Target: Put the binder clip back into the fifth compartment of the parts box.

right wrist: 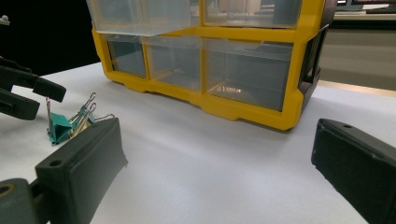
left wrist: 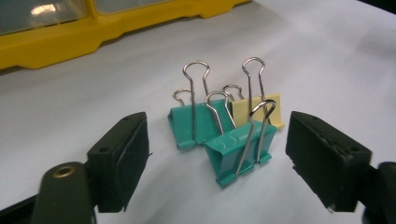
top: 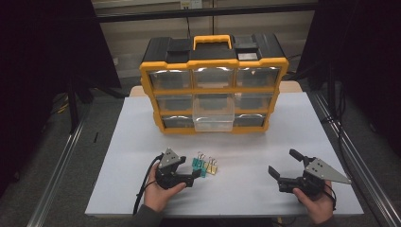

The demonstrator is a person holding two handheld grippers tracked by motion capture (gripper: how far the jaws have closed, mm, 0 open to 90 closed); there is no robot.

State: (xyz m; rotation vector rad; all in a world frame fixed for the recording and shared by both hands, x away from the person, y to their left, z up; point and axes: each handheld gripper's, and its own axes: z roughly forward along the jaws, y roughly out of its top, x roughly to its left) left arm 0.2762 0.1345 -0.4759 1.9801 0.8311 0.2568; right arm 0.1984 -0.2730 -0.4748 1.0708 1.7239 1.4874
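The nearest teal metal binder clip [left wrist: 238,156], at frame centre, is best straddled squarely before the left gripper's [left wrist: 217,161] open jaws are closed; the right gripper's [right wrist: 219,186] jaws are spread, empty.

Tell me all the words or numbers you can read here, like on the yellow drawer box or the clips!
None can be read.
Organizer: a small grey plate on its black top looks like a label, too blurred to read.
Binder clips: plain teal and yellow, no print showing.
Left gripper and right gripper: no markings.
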